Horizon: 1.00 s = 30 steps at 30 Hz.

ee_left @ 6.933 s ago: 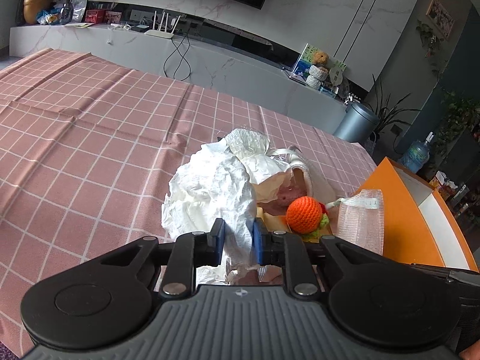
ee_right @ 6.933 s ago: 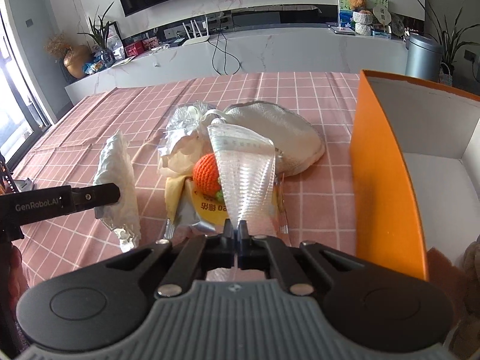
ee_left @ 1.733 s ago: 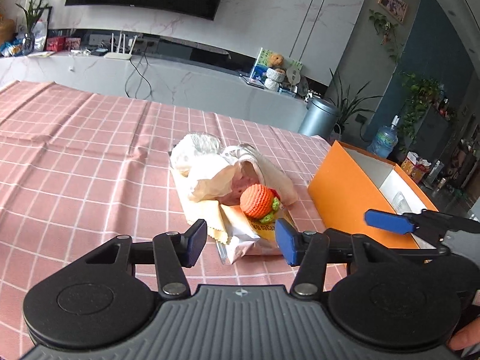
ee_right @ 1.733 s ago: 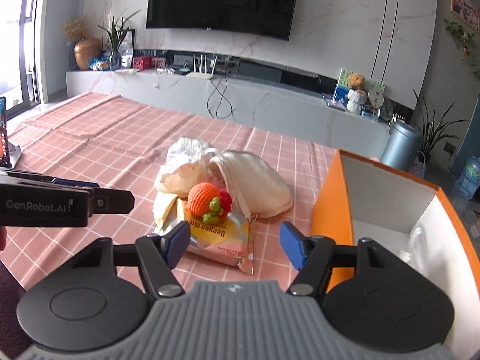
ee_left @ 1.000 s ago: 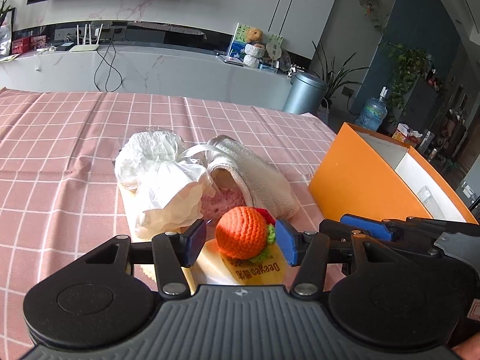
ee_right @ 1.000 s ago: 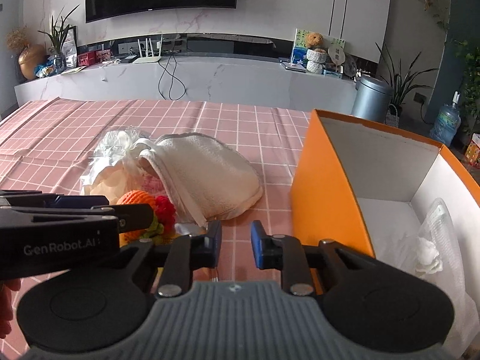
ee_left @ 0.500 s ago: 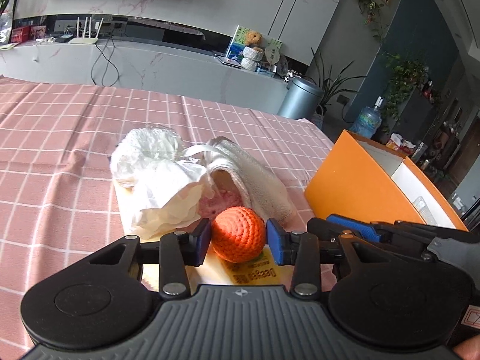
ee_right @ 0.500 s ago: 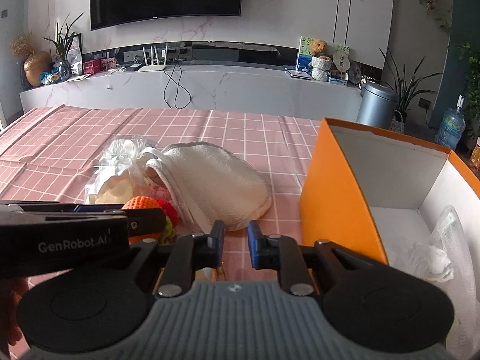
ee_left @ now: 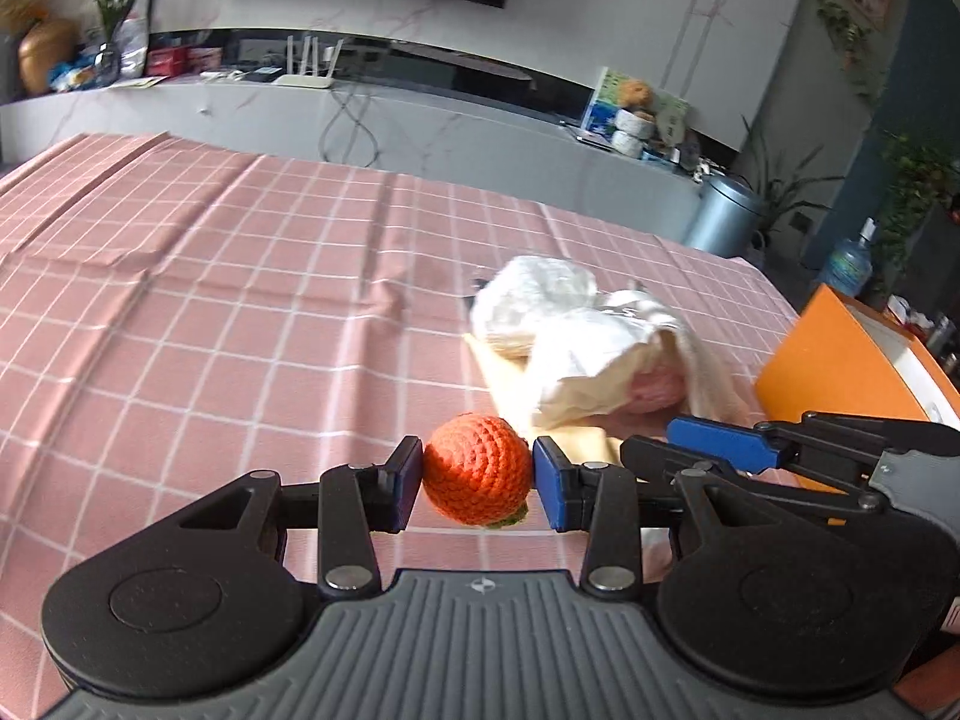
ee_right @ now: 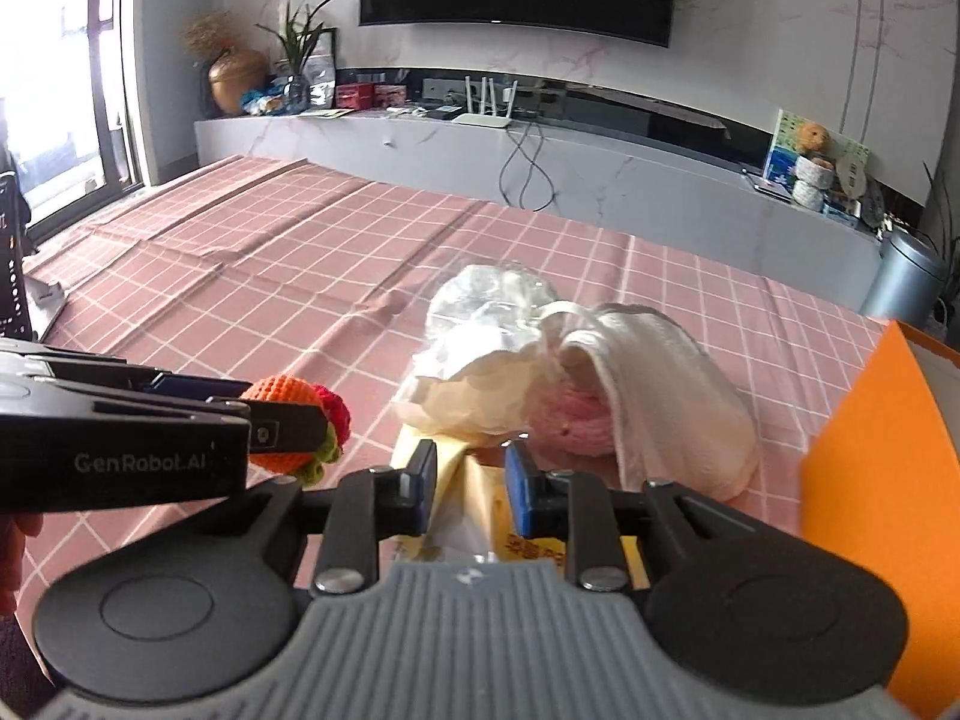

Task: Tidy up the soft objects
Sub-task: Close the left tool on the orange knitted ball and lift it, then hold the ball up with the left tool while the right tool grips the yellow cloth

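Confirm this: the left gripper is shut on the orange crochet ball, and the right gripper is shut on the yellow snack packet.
Not quite. The left gripper is indeed shut on the orange crochet ball, as the left wrist view shows. But the right gripper is open: in the right wrist view its jaws stand apart above the yellow snack packet, gripping nothing.

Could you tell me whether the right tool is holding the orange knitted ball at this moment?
No, the orange knitted ball sits clamped in the left tool, while the right tool is open.

A rough crocheted yarn ball (ee_left: 477, 476) sits between matt blue plastic fingers (ee_left: 549, 483), beside crinkled glossy plastic bags (ee_right: 474, 348), a nubby cream cloth (ee_right: 672, 384) and the bench's creased pink checked fabric (ee_left: 210, 312).
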### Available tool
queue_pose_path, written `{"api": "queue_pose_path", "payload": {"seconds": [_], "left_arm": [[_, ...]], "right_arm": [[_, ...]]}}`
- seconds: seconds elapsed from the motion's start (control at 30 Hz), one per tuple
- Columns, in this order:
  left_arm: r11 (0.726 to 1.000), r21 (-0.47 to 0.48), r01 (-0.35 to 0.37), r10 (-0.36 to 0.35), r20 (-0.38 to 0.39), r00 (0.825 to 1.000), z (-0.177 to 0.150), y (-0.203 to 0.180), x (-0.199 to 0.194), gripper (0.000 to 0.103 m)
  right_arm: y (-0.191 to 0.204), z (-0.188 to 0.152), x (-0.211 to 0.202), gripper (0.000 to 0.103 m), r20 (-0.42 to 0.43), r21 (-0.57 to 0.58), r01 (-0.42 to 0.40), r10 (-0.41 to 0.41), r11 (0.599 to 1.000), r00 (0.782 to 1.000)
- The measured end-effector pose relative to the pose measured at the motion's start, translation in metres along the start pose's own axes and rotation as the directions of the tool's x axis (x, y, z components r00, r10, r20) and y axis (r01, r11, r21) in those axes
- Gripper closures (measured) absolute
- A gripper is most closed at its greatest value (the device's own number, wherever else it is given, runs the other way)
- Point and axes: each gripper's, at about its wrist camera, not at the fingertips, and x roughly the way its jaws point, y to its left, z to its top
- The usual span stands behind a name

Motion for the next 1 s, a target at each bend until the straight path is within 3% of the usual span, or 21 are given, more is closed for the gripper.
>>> {"api": "queue_pose_path", "payload": {"seconds": [0.13,0.3,0.37,0.47,0.53,1.0], "left_arm": [[1.000,-0.015,-0.006,0.007,0.007,1.000,-0.001,0.010,-0.002,0.058],[0.999,-0.033,0.000,0.000,-0.003,1.000,-0.004,0.016,0.000,0.058],[0.999,-0.041,0.002,-0.002,-0.006,1.000,-0.006,0.017,0.000,0.058],[0.999,-0.050,0.003,-0.004,-0.013,1.000,-0.008,0.019,0.001,0.058],[0.999,-0.054,0.004,-0.005,-0.017,1.000,-0.010,0.020,0.000,0.058],[1.000,-0.022,0.019,-0.019,0.019,1.000,-0.010,-0.002,-0.030,0.058]], "right_arm": [[0.020,0.004,0.016,0.067,-0.029,-0.059,-0.026,0.024,0.998,0.999],[0.041,0.001,0.039,0.066,-0.053,-0.185,0.028,-0.038,0.982,0.998],[0.046,-0.001,0.044,0.072,-0.052,-0.223,0.041,-0.054,0.974,0.997],[0.050,-0.004,0.050,0.098,-0.057,-0.260,0.051,-0.068,0.964,0.996],[0.048,-0.004,0.050,0.103,-0.060,-0.259,0.049,-0.067,0.965,0.996],[0.034,0.003,-0.022,0.103,-0.004,-0.121,-0.027,0.027,0.992,1.000]]}}
